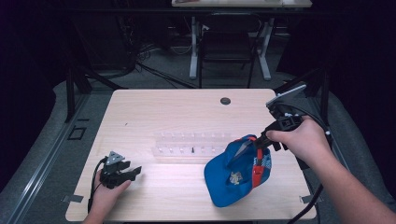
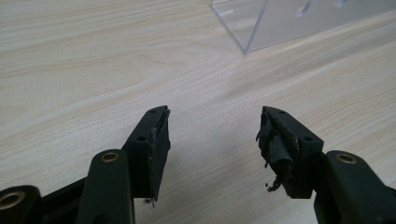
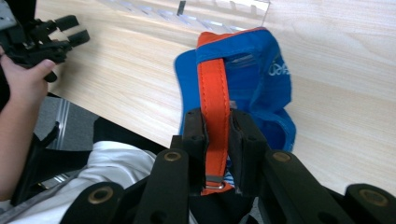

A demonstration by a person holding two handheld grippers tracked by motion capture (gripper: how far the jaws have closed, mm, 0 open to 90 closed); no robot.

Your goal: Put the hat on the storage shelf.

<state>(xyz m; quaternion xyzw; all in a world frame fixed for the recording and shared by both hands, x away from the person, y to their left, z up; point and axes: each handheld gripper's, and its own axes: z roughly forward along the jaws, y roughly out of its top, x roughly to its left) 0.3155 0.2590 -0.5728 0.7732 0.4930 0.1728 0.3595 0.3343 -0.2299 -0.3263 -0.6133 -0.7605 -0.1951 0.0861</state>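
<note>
Jaws on the right gripper (image 3: 217, 135) are clamped down on the orange strap (image 3: 214, 88) of a blue cap (image 1: 236, 170), one pad on each side of the strap, and you can see a small metal buckle end poking out just below the pads in the right gripper view. So that one's got a solid pinch on it. From the high view the right hand (image 1: 301, 137) is up over the right side of the table (image 1: 154, 109), and the cap hangs off the gripper by the strap with its lower part, brim end toward the person, down at the tabletop near the front edge. Inside of the cap faces up-ish, with a little patch or label visible in there.

Left gripper (image 2: 212, 135) is a different story: jaws spread apart, nothing between them, just bare wood grain. The pads look kinda chewed up, with bits of black rubber peeling off. It's sitting low at the front left part of the table, held in the left hand (image 1: 106, 196), well apart from the cap.

Between the two, around mid-table, there's a clear acrylic rack (image 1: 191, 147) with rows of little pegs. Its corner also shows up at the top of the left gripper view. The cap sits just beside its right end.
</note>
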